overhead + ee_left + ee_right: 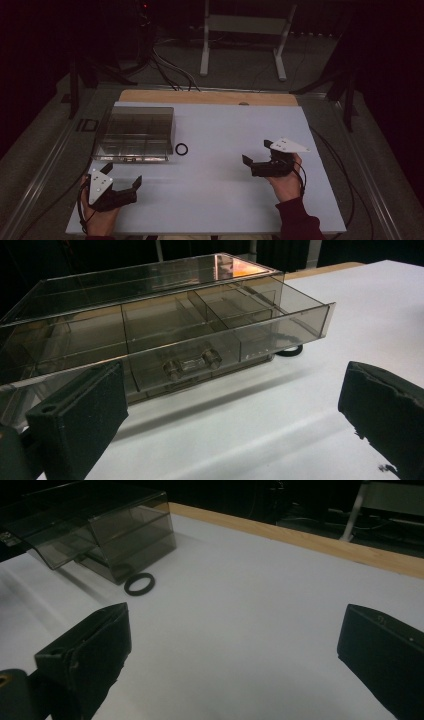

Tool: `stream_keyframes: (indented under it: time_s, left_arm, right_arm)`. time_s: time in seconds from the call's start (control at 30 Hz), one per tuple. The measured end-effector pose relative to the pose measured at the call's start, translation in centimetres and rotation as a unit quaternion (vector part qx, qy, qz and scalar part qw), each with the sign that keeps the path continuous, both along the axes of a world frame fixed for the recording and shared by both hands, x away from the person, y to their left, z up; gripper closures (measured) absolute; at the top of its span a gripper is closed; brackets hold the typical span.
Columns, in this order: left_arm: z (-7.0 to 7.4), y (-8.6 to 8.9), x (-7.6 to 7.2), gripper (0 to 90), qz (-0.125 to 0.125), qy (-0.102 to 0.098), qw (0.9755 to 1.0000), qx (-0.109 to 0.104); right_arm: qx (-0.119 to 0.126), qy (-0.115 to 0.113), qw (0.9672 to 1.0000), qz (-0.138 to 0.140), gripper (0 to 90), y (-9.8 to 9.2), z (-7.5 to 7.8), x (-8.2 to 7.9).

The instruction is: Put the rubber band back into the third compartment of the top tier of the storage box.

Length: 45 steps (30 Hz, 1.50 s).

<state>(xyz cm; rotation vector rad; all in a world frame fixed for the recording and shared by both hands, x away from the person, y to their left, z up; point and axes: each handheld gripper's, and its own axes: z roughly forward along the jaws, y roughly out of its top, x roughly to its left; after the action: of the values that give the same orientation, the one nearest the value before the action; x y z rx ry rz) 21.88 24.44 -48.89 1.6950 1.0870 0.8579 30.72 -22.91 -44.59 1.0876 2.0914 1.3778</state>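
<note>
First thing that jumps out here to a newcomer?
The smoky clear drawer box at the table's far left, its drawer pulled slightly out. A black ring lies just beside its right corner. Both grippers, left and right, sit open and empty nearer the person.

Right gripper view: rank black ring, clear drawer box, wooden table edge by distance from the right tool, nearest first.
From the right tool:
1. Black ring, flat on the white tabletop, ahead to the left.
2. Clear drawer box, just behind the ring, upper left.
3. Wooden table edge, along the far side.
</note>
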Motion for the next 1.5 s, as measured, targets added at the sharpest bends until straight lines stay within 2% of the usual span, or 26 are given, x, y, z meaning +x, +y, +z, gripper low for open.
stream_keyframes:
  time_s: [0.7,1.5]
  left_arm:
    - [-0.2,0.1,0.0,0.3,0.003,-0.002,1.0,-0.006]
    - [-0.4,0.1,0.1,0.3,0.005,-0.003,1.0,-0.004]
  right_arm:
    - [-0.003,-0.005,0.9996,0.029,1.4,4.6,1.1,2.6]
    - [-0.003,0.007,0.9985,0.054,1.4,9.0,1.5,5.6]
